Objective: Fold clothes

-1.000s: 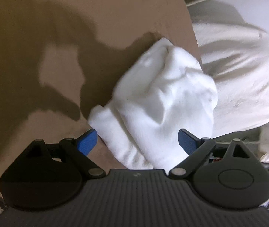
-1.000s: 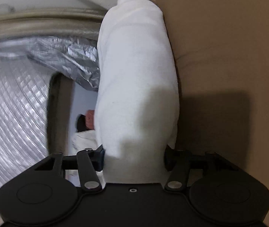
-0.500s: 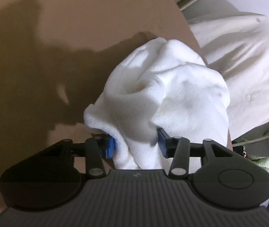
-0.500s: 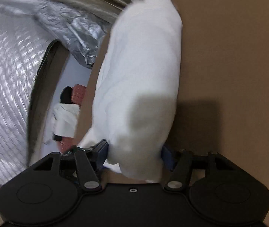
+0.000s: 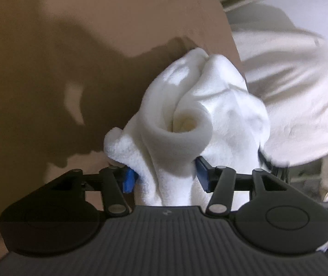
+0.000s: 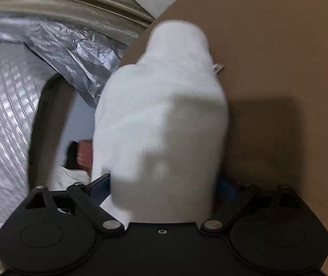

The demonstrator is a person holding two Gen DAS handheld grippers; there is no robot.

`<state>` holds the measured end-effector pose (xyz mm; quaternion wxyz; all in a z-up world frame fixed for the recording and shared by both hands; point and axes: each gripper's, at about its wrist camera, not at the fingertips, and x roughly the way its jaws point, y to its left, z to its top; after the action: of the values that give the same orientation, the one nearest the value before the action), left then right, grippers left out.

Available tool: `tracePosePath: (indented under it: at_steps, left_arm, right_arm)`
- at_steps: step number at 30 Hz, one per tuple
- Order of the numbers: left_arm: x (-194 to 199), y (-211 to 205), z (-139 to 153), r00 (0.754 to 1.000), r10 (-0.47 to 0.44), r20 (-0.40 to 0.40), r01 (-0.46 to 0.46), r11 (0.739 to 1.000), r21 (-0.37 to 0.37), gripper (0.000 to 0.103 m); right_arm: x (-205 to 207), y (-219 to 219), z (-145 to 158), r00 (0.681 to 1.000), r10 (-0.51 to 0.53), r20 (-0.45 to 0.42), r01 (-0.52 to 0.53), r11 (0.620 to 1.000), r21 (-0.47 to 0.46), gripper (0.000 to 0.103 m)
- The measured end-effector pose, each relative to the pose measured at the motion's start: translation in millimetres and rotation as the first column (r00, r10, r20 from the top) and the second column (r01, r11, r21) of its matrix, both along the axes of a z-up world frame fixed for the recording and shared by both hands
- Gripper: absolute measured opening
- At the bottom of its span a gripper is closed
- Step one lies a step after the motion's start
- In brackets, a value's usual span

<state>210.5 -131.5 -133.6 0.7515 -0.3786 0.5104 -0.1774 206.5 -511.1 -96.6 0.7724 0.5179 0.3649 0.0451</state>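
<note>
A white fleecy garment is bunched over the edge of a brown table. My left gripper is shut on one end of it, blue pads pressing the fabric, a rolled cuff opening facing the camera. In the right wrist view the same white garment runs away from my right gripper, whose jaws stand wide with the cloth lying between them; the image is blurred.
A cream garment pile lies to the right past the table edge. In the right wrist view, crinkled silver foil and a ribbed silvery surface lie left, the brown table right.
My left gripper closed on the white garment and lifted it, exposing a rolled cuff. My right gripper's jaws opened wider around the cloth.
</note>
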Motion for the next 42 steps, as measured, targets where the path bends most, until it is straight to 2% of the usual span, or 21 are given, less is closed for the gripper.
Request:
tracePosePath:
  at_steps: [1, 2, 3, 4, 7, 9, 14, 17, 19, 21, 23, 25, 28, 30, 31, 32, 35, 36, 38, 40, 42]
  left_arm:
    - [-9, 2, 7, 0.999, -0.028, 0.031, 0.027, 0.999, 0.046, 0.038]
    - [-13, 1, 15, 0.997, -0.05, 0.06, 0.044, 0.995, 0.086, 0.035]
    - [-16, 0, 23, 0.994, -0.07, 0.087, 0.059, 0.991, 0.123, 0.032]
    - [-17, -1, 31, 0.988, -0.086, 0.129, 0.064, 0.984, 0.164, 0.031]
    - [-23, 4, 49, 0.972, -0.095, 0.215, 0.042, 0.971, 0.237, 0.028]
    - [-24, 11, 57, 0.962, -0.079, 0.26, 0.006, 0.963, 0.269, 0.026]
    - [-6, 21, 78, 0.937, -0.001, 0.35, -0.092, 0.964, 0.248, 0.025]
    - [15, 21, 97, 0.919, 0.008, 0.395, -0.118, 0.96, 0.254, 0.025]
    - [19, 41, 122, 0.903, 0.032, 0.429, -0.158, 0.952, 0.261, 0.024]
    - [27, 64, 149, 0.871, 0.055, 0.489, -0.218, 0.934, 0.282, 0.024]
    - [49, 79, 173, 0.834, 0.078, 0.547, -0.276, 0.916, 0.291, 0.024]
    - [68, 100, 190, 0.798, 0.103, 0.593, -0.301, 0.921, 0.246, 0.024]
    - [83, 131, 169, 0.769, 0.235, 0.594, -0.369, 0.923, 0.113, 0.027]
    - [93, 151, 153, 0.746, 0.324, 0.582, -0.413, 0.91, 0.022, 0.042]
    - [108, 157, 130, 0.764, 0.359, 0.536, -0.444, 0.895, 0.032, 0.043]
    - [120, 158, 108, 0.801, 0.364, 0.475, -0.447, 0.892, 0.07, 0.043]
    - [155, 158, 45, 0.891, 0.365, 0.271, -0.42, 0.888, 0.187, 0.043]
    - [161, 155, 35, 0.911, 0.345, 0.224, -0.396, 0.884, 0.248, 0.042]
    - [171, 149, 19, 0.943, 0.304, 0.135, -0.333, 0.867, 0.371, 0.038]
    - [167, 151, 24, 0.934, 0.327, 0.146, -0.358, 0.864, 0.353, 0.038]
    - [159, 157, 36, 0.911, 0.371, 0.181, -0.409, 0.87, 0.276, 0.041]
  right_arm:
    - [6, 7, -1, 1.0, 0.008, 0.026, -0.008, 1.0, -0.009, 0.099]
    - [11, 14, 1, 0.998, 0.021, 0.058, -0.018, 0.999, -0.049, 0.093]
    - [16, 20, 3, 0.995, 0.035, 0.09, -0.027, 0.996, -0.089, 0.071]
    - [16, 25, 9, 0.99, 0.042, 0.131, -0.026, 0.992, -0.122, 0.062]
    - [8, 39, 38, 0.956, 0.086, 0.28, -0.039, 0.985, -0.17, 0.047]
    - [3, 51, 62, 0.93, 0.137, 0.342, -0.058, 0.971, -0.231, 0.044]
    - [-18, 83, 128, 0.86, 0.233, 0.454, -0.081, 0.941, -0.328, 0.042]
    - [-11, 104, 165, 0.82, 0.297, 0.489, -0.088, 0.909, -0.406, 0.041]
    - [-4, 114, 184, 0.8, 0.339, 0.496, -0.099, 0.889, -0.448, 0.041]
    - [10, 122, 194, 0.779, 0.371, 0.506, -0.109, 0.874, -0.473, 0.041]
    - [30, 127, 198, 0.759, 0.369, 0.536, -0.111, 0.885, -0.453, 0.041]
    - [49, 125, 196, 0.718, 0.354, 0.599, -0.104, 0.906, -0.411, 0.041]
    - [91, 122, 172, 0.677, 0.322, 0.661, -0.108, 0.933, -0.343, 0.041]
    - [128, 120, 143, 0.724, 0.3, 0.621, -0.121, 0.942, -0.313, 0.047]
    - [145, 121, 123, 0.762, 0.298, 0.575, -0.127, 0.939, -0.318, 0.05]
    - [162, 122, 103, 0.799, 0.295, 0.524, -0.133, 0.936, -0.325, 0.056]
    - [201, 127, 33, 0.943, 0.266, 0.201, -0.161, 0.892, -0.423, 0.061]
    - [209, 127, 12, 0.97, 0.232, 0.077, -0.174, 0.875, -0.452, 0.064]
    - [201, 108, -2, 0.98, 0.179, 0.09, -0.128, 0.905, -0.406, 0.065]
    - [195, 91, -10, 0.985, 0.138, 0.108, -0.095, 0.939, -0.329, 0.069]
    - [191, 75, -8, 0.982, 0.122, 0.145, -0.08, 0.961, -0.265, 0.075]
